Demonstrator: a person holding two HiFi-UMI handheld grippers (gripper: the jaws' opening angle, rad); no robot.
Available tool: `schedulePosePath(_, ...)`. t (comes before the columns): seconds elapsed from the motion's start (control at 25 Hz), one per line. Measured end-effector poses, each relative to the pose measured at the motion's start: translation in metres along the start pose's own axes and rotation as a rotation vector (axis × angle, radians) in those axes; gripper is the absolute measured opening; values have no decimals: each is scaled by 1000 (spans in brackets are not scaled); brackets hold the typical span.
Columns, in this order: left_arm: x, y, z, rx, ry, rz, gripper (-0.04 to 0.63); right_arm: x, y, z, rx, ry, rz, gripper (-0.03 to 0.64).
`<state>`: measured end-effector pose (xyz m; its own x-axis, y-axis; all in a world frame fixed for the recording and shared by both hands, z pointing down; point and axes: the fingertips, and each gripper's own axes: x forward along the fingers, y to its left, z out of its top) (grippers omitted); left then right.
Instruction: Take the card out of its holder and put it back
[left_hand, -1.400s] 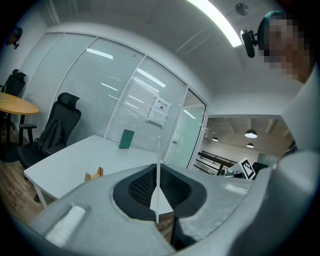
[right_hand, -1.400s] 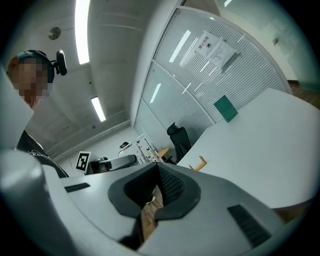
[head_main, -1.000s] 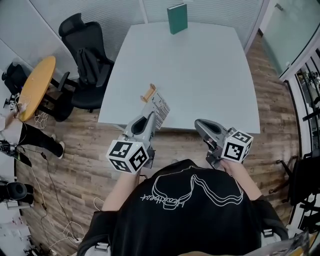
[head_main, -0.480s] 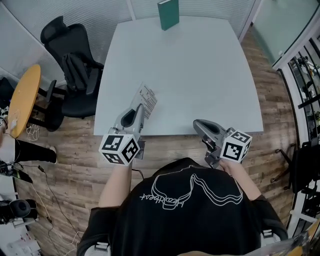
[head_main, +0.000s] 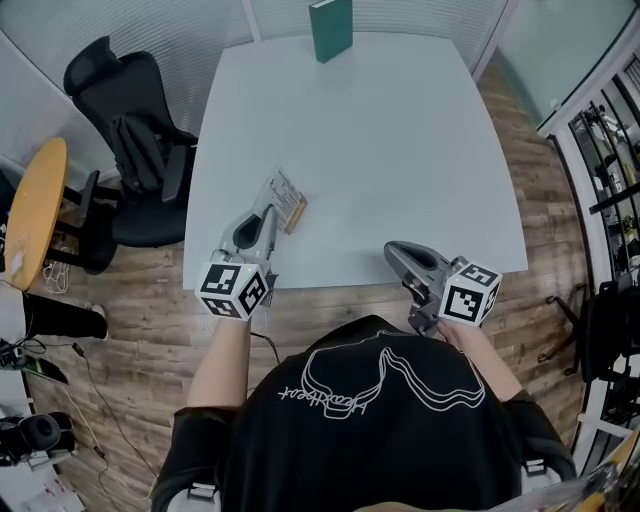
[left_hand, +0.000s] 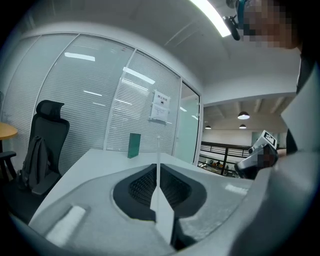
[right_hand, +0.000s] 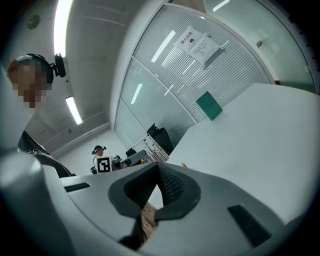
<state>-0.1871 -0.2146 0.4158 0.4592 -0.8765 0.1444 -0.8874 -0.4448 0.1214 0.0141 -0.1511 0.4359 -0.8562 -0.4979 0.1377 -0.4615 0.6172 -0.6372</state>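
At the far left of the head view, a round yellow side table (head_main: 30, 205) and a black office chair (head_main: 128, 130) stand on the wood floor beside a white table (head_main: 400, 150). Over that table's lower-left corner, the left gripper (head_main: 270, 212) has its jaws clamped on a printed card (head_main: 279, 190). The card sticks out past the jaw tips toward the upper right. In the left gripper view it shows edge-on, a thin white blade pinched between the dark pads. A small wooden holder (head_main: 296, 210) lies against the card's lower right edge, just beyond the jaw tips. Whether the card is seated in its slot cannot be told, nor whether either one touches the tabletop. A green book (head_main: 331, 28) stands upright at the table's far edge, top centre of the frame. At lower right, well apart from the card, the right gripper (head_main: 393, 250) hangs at the table's near edge, its jaws closed at the tips with nothing between them.
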Motion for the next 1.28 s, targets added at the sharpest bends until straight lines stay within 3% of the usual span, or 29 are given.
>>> schedulePosePath(0.2,21,21,-16,29,12,-19,25,9,-11,3,8,23,-20,9)
schedulePosePath(0.8,47,50,-64,7,64,1,25,19,-38,2,48,49,-30,9)
schedulePosePath(1.28,49,57,-66,-16,54,11,25,20,-42,-2,57,57,-26,9)
